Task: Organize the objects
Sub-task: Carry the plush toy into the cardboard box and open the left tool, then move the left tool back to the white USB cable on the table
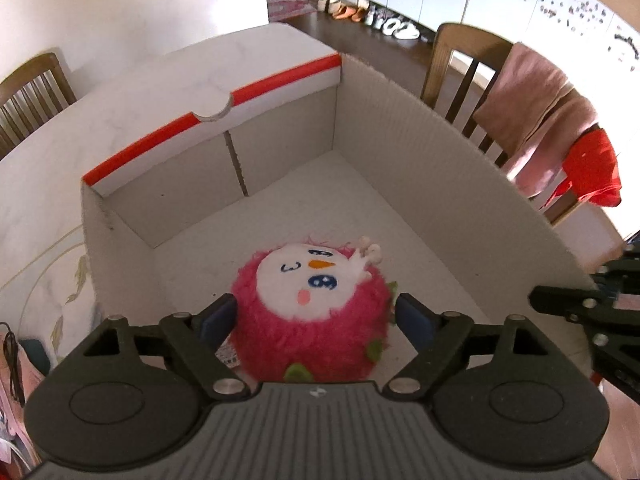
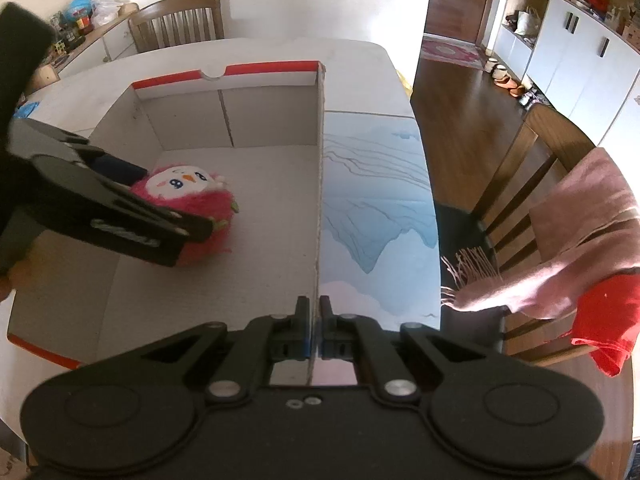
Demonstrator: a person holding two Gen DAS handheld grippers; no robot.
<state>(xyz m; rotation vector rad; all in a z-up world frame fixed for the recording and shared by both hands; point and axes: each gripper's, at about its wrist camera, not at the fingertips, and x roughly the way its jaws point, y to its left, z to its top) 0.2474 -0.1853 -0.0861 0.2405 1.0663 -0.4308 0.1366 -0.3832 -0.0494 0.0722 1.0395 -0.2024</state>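
Observation:
A pink plush toy (image 1: 312,280) with a white face lies on the floor of an open white cardboard box (image 1: 420,152). My left gripper (image 1: 316,312) reaches down into the box with its jaws wide on either side of the toy. The right pad (image 1: 414,318) stands a little clear of the fur and the left pad sits at its edge. In the right wrist view the toy (image 2: 188,184) shows behind the left gripper (image 2: 168,200). My right gripper (image 2: 315,332) is shut on the top edge of the box's right wall (image 2: 320,200).
The box sits on a white table (image 1: 140,92). A blue printed panel (image 2: 372,200) lies flat outside the gripped wall. A wooden chair (image 2: 520,184) draped with a pink towel (image 2: 580,232) and red cloth (image 2: 608,320) stands at the table's right. Another chair (image 2: 176,20) stands behind.

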